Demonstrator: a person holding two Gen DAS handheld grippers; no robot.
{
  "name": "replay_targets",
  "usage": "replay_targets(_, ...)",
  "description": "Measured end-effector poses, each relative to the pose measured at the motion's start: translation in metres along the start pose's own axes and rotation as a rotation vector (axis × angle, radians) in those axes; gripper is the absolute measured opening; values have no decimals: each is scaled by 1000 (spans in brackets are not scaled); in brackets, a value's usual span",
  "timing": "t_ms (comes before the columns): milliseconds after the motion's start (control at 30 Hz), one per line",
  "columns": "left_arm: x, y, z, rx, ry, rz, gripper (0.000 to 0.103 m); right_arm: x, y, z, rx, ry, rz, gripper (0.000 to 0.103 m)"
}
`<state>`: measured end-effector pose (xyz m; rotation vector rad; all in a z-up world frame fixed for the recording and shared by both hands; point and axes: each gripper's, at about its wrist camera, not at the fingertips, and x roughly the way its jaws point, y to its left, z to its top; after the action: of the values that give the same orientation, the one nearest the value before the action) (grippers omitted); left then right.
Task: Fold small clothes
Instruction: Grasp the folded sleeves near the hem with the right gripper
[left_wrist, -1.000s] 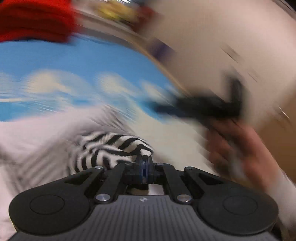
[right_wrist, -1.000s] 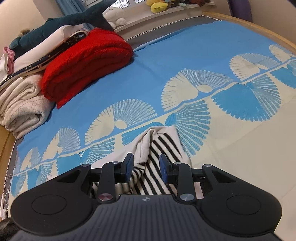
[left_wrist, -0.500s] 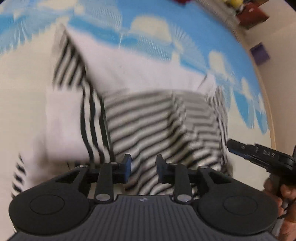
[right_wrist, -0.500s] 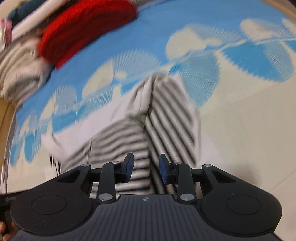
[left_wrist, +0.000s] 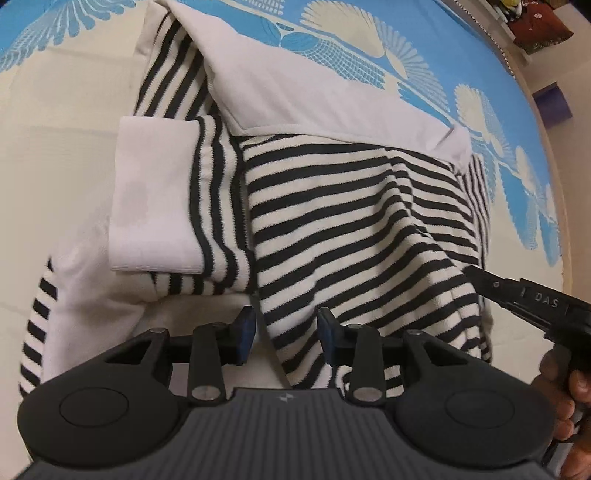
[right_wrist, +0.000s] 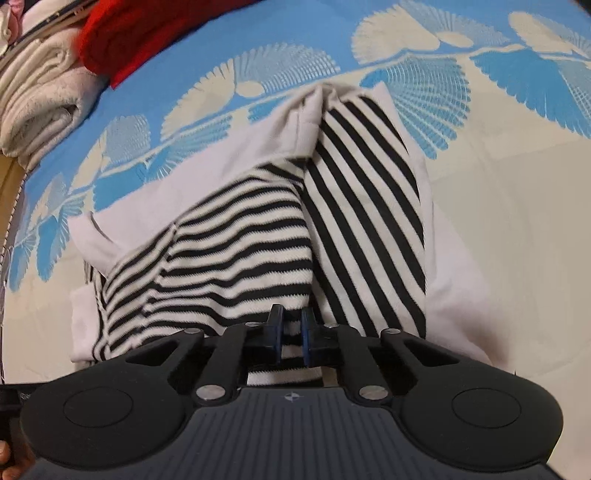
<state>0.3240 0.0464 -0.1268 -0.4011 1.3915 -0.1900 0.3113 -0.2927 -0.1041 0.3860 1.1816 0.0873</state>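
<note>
**Right jaws close on the near hem; left jaws stand ready**

My right gripper (right_wrist: 291, 334) has just been closing, and its pads now pinch the near edge of the striped top (right_wrist: 258, 254) where a second ago they stood apart above it. My left gripper (left_wrist: 286, 334) has gone the other way: it was clamped on the cloth a second ago and now its jaws stand moderately apart, straddling the striped edge without pressing it (I judge it let go in order to re-grip). The top lies partly folded on the blue-and-cream bedspread (left_wrist: 369, 44), one white cuff (left_wrist: 155, 192) turned in over the body. Both views have come down close over the garment. With one corner secured, the next fold waits, I judge, on my left closing too.
</note>
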Motion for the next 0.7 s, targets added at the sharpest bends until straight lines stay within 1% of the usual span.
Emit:
replay_targets(33,0,-1,0,2,0,-17,30,0,0,1,0,-4,4,6)
replay_targets(67,-3,-4,1,19,-6,-29,7,0,0,2,-1,-4,5,3)
replay_targets(100,-9,-5,2,46,-31,-29,1,0,0,2,-2,-3,4,2)
replay_targets(133,-18,-6,4,58,-71,-28,1,1,0,2,-3,-4,4,1)
replay_targets(200,-45,-7,12,81,-197,-48,1,-4,-1,5,12,-33,15,1)
replay_targets(300,-83,-5,22,107,-388,-45,1,-30,-7,18,71,-161,82,1)
replay_targets(367,-98,4,28,74,-458,-46,1,-51,-14,26,114,-244,125,1)
replay_targets(400,-101,11,30,52,-462,-49,1,-60,-18,29,139,-281,150,1)
replay_targets(433,-100,18,32,29,-448,-52,1,-64,-21,31,155,-303,160,1)
replay_targets(467,-96,24,34,11,-413,-48,1,-67,-24,32,167,-314,163,1)
replay_targets(500,-86,28,36,1,-362,-26,1,-65,-25,32,172,-307,157,1)
replay_targets(533,-77,31,36,-2,-311,6,1,-60,-25,32,171,-275,134,1)
replay_targets(567,-67,35,34,-9,-260,41,1,-51,-26,31,166,-226,93,1)
replay_targets(600,-60,38,34,-16,-219,60,1,-42,-26,29,163,-179,52,1)
replay_targets(633,-56,44,34,-15,-185,59,2,-32,-26,27,160,-129,12,1)
replay_targets(667,-54,46,35,-11,-158,37,2,-23,-26,24,155,-91,-26,1)
replay_targets(700,-59,52,36,-13,-157,16,4,-18,-25,22,142,-77,-59,3)
